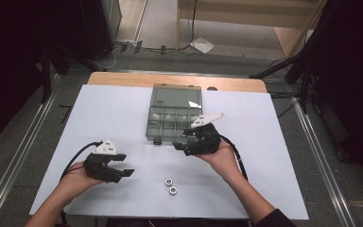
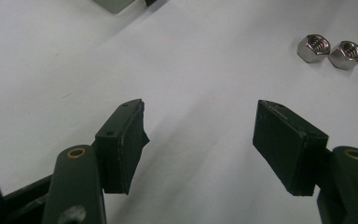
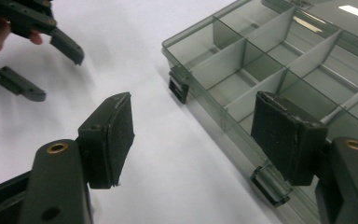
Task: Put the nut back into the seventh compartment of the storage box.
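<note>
Centrally on the white bench [image 1: 123,109] sits a smoky clear plastic compartment box [image 1: 175,115], lid up. Both the left gripper [image 1: 126,164] and right gripper [image 1: 181,140] are released, holding nothing, with two steel hex nuts [image 1: 170,185] at lower centre.

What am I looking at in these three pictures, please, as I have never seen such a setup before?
A person sits at a table covered in white and holds a hand-operated two-jaw gripper in each hand; there is no robot arm. The high view looks down from above: the left gripper is at the left, the right gripper nearer the middle. The other two pictures come from cameras riding on each gripper, looking along its black jaws. On the table lie two metal nuts and a clear compartment box with its lid open. The left gripper view shows the nuts ahead of its jaws; the right gripper view shows the box's front edge. Both grippers are open and hold nothing.
</note>
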The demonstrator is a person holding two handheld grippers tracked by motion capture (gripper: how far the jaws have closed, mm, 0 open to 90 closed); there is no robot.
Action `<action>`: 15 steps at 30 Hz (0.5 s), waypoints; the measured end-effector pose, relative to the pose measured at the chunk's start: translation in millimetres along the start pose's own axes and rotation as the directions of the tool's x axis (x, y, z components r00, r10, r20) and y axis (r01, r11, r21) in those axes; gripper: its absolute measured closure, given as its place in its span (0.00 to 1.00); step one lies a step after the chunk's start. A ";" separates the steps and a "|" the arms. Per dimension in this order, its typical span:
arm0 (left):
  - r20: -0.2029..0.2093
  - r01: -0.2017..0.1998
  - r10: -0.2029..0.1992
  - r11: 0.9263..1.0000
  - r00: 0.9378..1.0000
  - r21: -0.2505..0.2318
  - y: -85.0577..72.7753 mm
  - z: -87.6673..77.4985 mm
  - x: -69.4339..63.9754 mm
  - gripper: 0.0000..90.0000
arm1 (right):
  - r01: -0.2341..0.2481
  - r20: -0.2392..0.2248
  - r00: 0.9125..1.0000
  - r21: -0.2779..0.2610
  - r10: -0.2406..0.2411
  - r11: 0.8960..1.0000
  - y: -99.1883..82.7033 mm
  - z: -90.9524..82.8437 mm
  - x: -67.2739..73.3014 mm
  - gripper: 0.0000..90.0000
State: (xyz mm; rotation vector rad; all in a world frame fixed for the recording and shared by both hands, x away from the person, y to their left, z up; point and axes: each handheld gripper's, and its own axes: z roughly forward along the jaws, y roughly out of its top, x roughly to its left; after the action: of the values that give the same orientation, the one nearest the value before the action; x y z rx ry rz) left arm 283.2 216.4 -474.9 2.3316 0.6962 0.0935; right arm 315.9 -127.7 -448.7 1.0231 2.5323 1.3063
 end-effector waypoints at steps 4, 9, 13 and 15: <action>0.001 0.000 0.000 1.000 1.000 0.002 0.2 0.0 -0.2 0.38 | 0.013 -0.008 1.000 -0.004 -0.013 1.000 -2.2 -3.1 6.7 0.34; 0.000 0.001 -0.001 1.000 1.000 0.001 0.3 -0.1 -0.1 0.38 | 0.033 -0.021 0.999 -0.009 -0.034 0.999 -5.1 -5.3 14.5 0.34; -0.001 0.000 0.000 1.000 1.000 0.001 0.2 0.4 -0.2 0.38 | 0.055 -0.046 0.997 -0.008 -0.056 0.998 -7.0 -6.9 20.1 0.34; 0.000 0.000 0.000 1.000 1.000 0.001 0.3 0.3 -0.3 0.38 | 0.051 -0.054 0.997 -0.010 -0.051 0.999 -8.2 -8.2 22.6 0.34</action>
State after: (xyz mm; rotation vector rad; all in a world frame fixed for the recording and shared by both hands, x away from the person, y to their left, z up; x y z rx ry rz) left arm 283.2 215.9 -475.0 2.3329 0.6963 0.0938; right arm 291.2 -122.7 -445.4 0.9274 2.5713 1.3480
